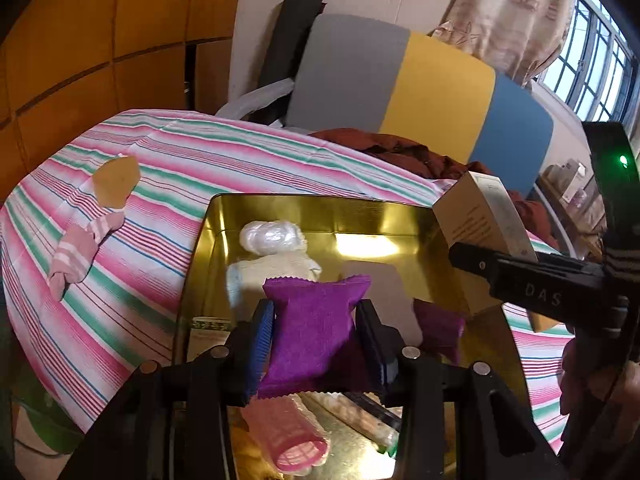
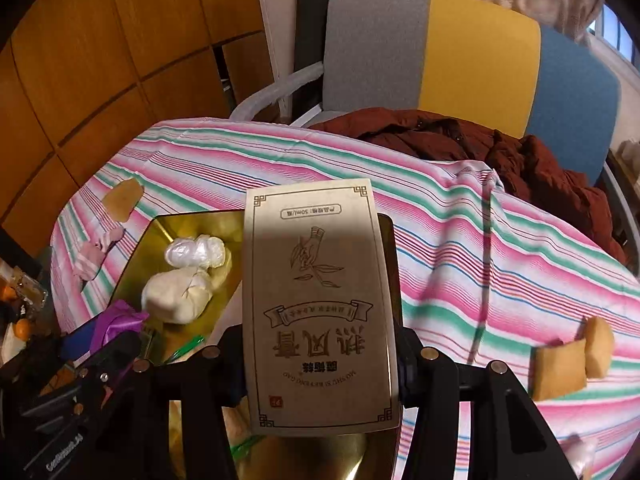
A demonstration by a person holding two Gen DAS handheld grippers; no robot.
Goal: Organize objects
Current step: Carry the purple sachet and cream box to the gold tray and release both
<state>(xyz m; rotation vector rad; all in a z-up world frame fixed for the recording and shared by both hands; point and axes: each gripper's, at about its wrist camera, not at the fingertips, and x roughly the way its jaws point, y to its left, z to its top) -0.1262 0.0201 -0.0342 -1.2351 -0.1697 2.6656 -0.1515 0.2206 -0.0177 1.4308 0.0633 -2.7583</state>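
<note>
Both held things hang over the gold tin (image 1: 304,208), which sits on the striped tabletop (image 1: 160,168). The left tool (image 1: 316,332) is clamped on a purple sachet (image 1: 316,320), long axis pointing toward the tin's far wall, above the near-left part by the cream bundle (image 1: 276,268). The right tool (image 2: 320,364) grips a beige carton (image 2: 320,308) lengthwise over the tin's right edge, so I judge the left nearer to dropping in.
</note>
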